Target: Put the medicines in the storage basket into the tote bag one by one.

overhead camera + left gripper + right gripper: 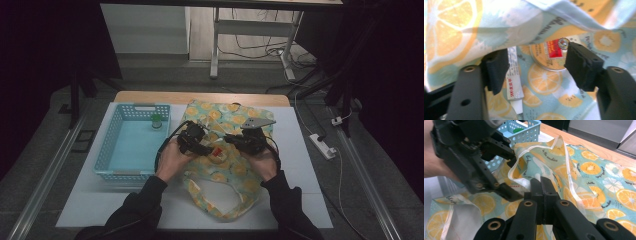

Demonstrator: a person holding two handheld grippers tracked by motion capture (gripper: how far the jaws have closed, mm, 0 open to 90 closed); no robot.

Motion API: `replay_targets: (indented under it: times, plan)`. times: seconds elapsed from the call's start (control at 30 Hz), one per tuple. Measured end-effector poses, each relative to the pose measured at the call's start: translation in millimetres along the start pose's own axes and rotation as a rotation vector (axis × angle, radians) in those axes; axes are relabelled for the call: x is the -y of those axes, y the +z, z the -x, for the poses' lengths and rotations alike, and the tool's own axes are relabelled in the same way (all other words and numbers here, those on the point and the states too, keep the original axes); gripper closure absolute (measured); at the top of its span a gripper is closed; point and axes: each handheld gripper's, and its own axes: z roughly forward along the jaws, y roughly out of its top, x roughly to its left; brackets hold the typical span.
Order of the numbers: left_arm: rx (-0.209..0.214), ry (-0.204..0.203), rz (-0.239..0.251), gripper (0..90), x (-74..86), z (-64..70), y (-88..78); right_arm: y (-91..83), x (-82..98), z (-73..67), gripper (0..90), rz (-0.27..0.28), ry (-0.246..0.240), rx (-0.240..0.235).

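Bag (227,150) with lemon print lies flat on the bench (300,165), beside a blue basket (132,140). Right claw (541,185) pinches its upper cloth, lifting the mouth. Left claw (536,67) stands open inside, empty, before a round tin (550,56) and sachet (512,80).

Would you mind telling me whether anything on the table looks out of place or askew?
The fruit-print bag lies rumpled, one edge lifted by the shut right gripper. Inside it, between the left gripper's open jaws, a round tin and a white sachet lie loose. A small green-lidded jar stands upright in the blue basket. Nothing looks spilled or damaged.
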Motion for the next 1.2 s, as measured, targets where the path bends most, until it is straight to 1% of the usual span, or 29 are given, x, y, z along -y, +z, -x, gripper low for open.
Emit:
replay_targets:
  times: [0.2,0.33,0.4,0.47,0.53,0.67,0.77,0.87,1.03,1.13,1.2]
  plan:
    - [0.05,-0.018,0.028,24.9,5.9,-1.5,-13.0,-0.4,-0.2,-0.1,90.0,0.0,0.0,0.0]
    - [0.078,-0.046,0.045,20.8,10.1,-4.4,-21.0,-1.1,-0.8,-0.2,90.0,0.003,-0.002,0.0]
    - [0.107,-0.067,0.059,17.7,13.2,-7.0,-25.5,-1.4,-0.9,-0.2,90.0,0.003,-0.001,0.002]
    - [0.134,-0.079,0.073,14.7,16.0,-9.1,-29.0,-1.5,-0.9,-0.3,90.0,0.003,-0.002,0.002]
    - [0.14,-0.083,0.084,12.4,19.1,-10.7,-32.7,-1.6,-0.9,-0.3,90.0,0.003,0.0,0.003]
    - [0.143,-0.076,0.093,6.6,23.8,-14.1,-38.1,-1.5,-1.0,-0.6,90.0,0.003,-0.002,0.002]
    - [0.155,-0.073,0.106,4.4,27.4,-16.9,-42.0,-1.5,-1.1,-0.8,90.0,0.003,-0.001,0.001]
    - [0.173,-0.075,0.119,2.6,31.3,-19.4,-45.9,-1.5,-1.1,-0.8,90.0,0.002,-0.002,0.001]
    - [0.184,-0.064,0.129,0.2,37.2,-23.9,-52.0,-1.8,-1.3,-0.9,90.0,0.003,-0.001,0.0]
    - [0.177,-0.061,0.139,0.0,41.2,-27.3,-54.6,-1.1,-1.1,-0.8,90.0,0.001,-0.002,-0.001]
    - [0.181,-0.068,0.151,0.0,44.0,-30.0,-56.4,-0.8,-1.0,-0.8,90.0,0.0,-0.001,-0.001]
